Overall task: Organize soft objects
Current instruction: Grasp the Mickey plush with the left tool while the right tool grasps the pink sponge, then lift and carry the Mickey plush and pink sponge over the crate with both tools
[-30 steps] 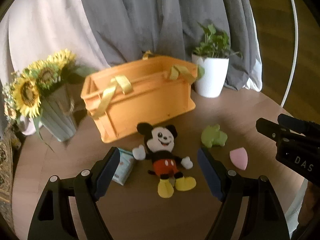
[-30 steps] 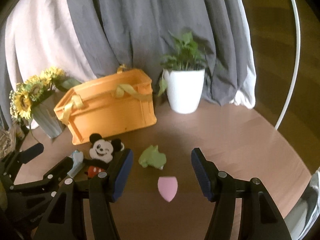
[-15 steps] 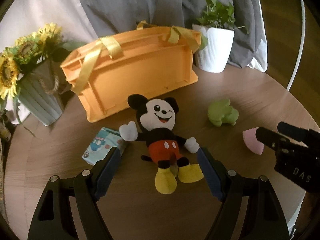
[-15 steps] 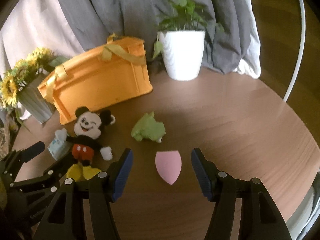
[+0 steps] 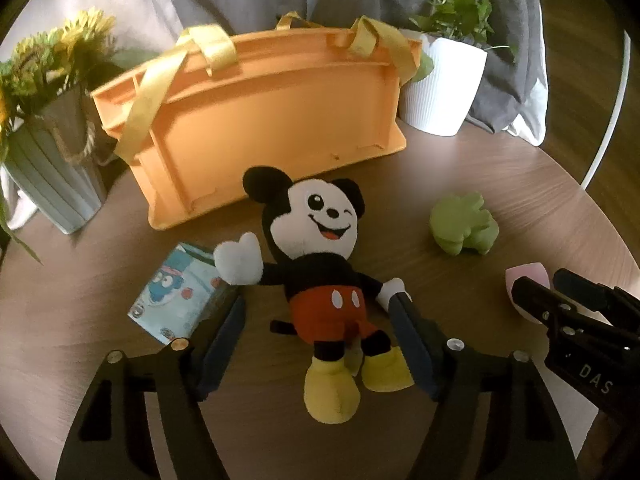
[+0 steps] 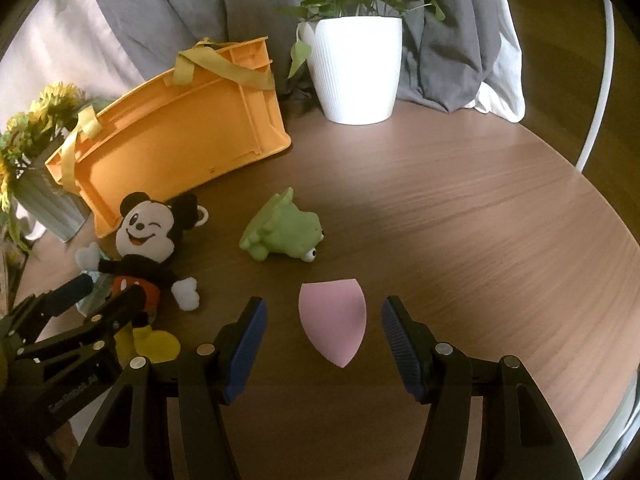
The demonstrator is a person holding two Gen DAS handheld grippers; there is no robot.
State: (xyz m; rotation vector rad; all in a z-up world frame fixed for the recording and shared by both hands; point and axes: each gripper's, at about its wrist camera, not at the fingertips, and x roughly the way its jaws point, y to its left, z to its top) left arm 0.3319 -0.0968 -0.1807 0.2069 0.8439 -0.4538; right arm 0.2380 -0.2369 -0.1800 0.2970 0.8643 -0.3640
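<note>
- On the round wooden table [image 6: 460, 208], the left gripper [image 5: 320, 332] spreads wide around a Mickey plush [image 5: 320, 264] lying before the orange basket [image 5: 264, 112].
- Beside it, the right gripper [image 6: 323, 332] stands spread either side of a pink sponge [image 6: 332, 316], touching nothing.
- A green frog toy [image 6: 280, 232] lies between plush and sponge.

Dim warm light from upper right; soft glare band across table [image 6: 460, 184]; near side in shadow; heavy fisheye bend, black vignette at corners; sunflowers [image 5: 60, 56] blurred; centre sharp in both views.
</note>
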